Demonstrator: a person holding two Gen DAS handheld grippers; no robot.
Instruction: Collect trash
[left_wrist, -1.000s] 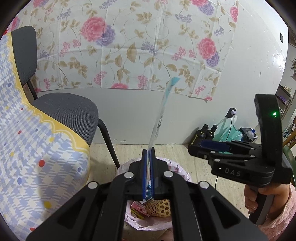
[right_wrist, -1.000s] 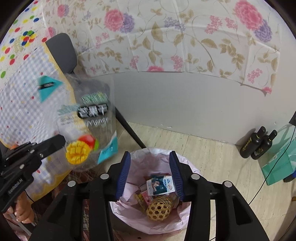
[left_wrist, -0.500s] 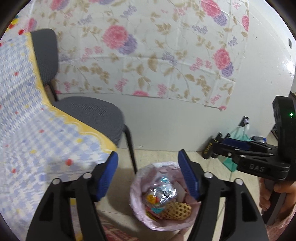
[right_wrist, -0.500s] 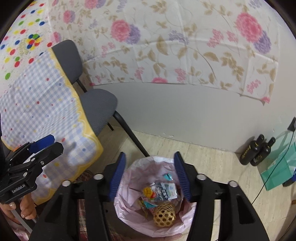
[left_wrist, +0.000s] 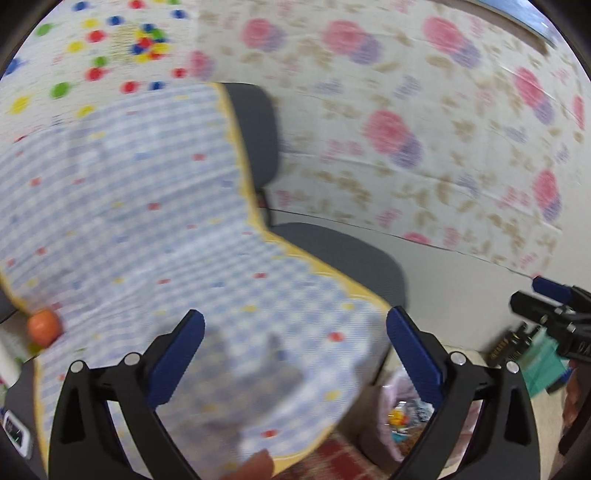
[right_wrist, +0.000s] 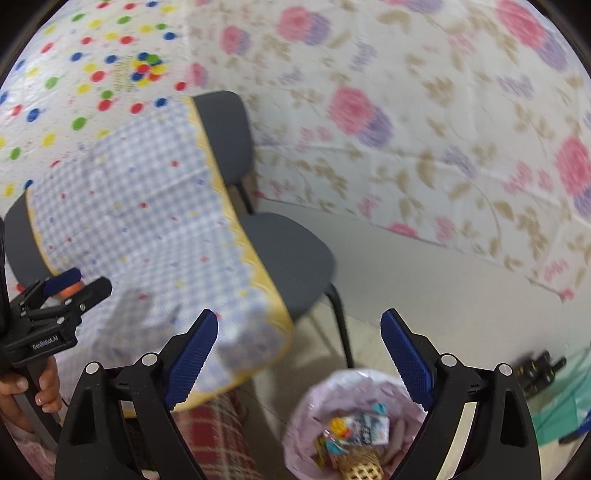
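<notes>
Trash already fills part of the bin (right_wrist: 354, 424): a printed snack bag (right_wrist: 360, 430), a woven ball (right_wrist: 364, 470) and some smaller wrappers lie inside the pink liner. In the right wrist view the bin sits below and between the fingers, nearer the right-hand one; in the left wrist view it shows only as a sliver beside the right-hand finger.

Both tools are empty. The left gripper (left_wrist: 295, 354) has its fingers spread wide with nothing between them, and so does the right gripper (right_wrist: 299, 354).

So at least one round of collecting looks done, judging by what lies in the bin. What remains is unclear, since both views are blurred. An orange round thing (left_wrist: 43, 326) sits far to the left of the left fingers, at the edge of the checked cloth (left_wrist: 147, 221) that covers the bench; it may be the next pick, though I cannot tell whether it is rubbish.

The snack bag lies roughly flat on the pile, its long axis running across the bin from left to right, slightly tilted. A grey chair (right_wrist: 284, 254) stands beyond the fingers.
</notes>
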